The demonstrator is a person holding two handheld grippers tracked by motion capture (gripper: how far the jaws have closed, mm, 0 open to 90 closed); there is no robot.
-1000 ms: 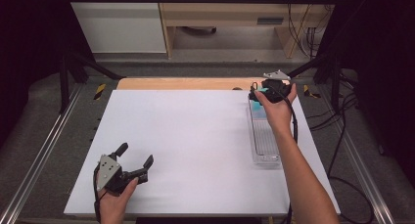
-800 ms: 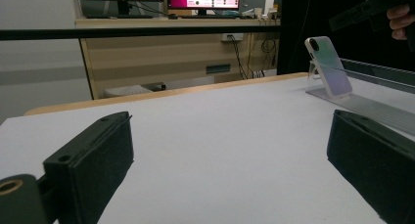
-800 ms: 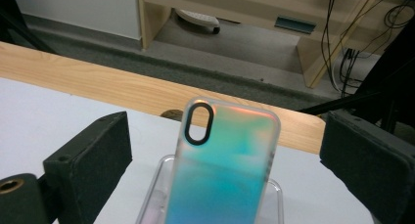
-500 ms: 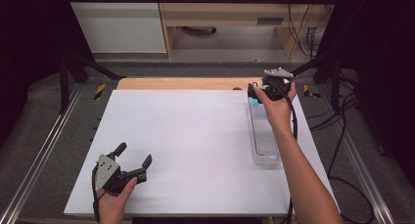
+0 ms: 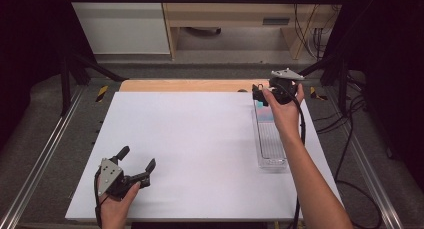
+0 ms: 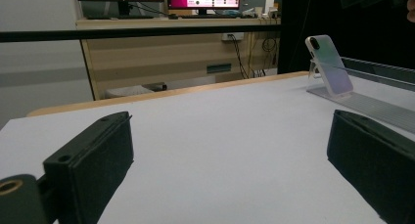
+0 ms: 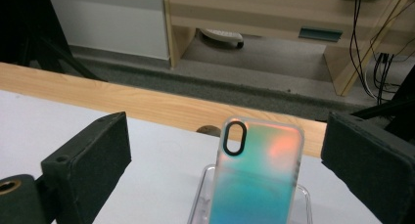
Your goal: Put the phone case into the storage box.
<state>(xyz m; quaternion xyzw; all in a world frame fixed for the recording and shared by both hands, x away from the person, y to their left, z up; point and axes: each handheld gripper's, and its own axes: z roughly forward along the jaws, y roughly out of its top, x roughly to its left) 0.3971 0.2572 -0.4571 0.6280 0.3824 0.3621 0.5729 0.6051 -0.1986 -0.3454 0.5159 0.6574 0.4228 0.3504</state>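
standing phone case (image 7: 254,177) between open right tongs (image 7: 225,170)

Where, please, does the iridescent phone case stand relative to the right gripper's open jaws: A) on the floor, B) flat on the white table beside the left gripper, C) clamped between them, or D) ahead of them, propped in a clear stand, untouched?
D: in the right gripper view the phone case leans upright in its clear stand, with the right gripper open and both jaws well apart from it.
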